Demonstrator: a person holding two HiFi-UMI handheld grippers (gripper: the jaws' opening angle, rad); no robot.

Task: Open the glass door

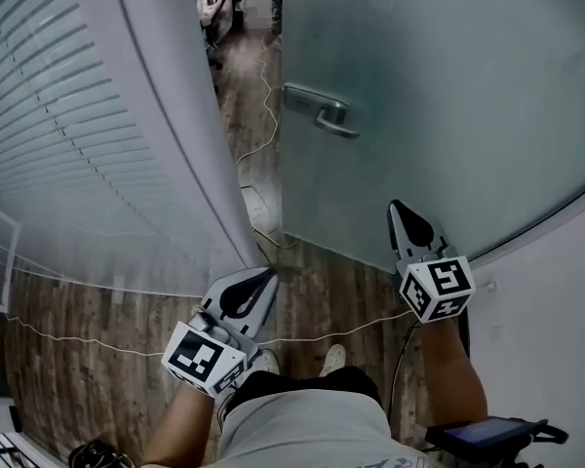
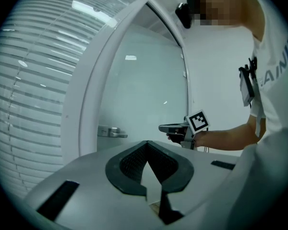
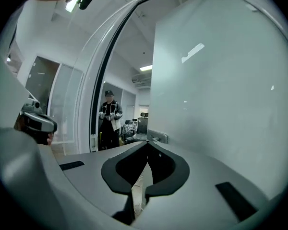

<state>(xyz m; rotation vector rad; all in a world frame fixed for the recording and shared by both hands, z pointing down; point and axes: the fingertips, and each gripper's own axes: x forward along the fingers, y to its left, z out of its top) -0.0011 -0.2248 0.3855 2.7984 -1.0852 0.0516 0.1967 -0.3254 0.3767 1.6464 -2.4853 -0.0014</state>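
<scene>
The frosted glass door stands ajar, leaving a narrow gap at its left edge. Its metal lever handle sits near that edge and also shows in the left gripper view and the right gripper view. My right gripper is shut and empty, its tips close to the door's face, right of and below the handle. My left gripper is also shut and empty, held low by the white door frame. Neither gripper touches the handle.
A glass wall with horizontal blinds runs along the left. A thin white cable trails over the wooden floor through the gap. Beyond the doorway stands a person with office chairs behind. A white wall is at the right.
</scene>
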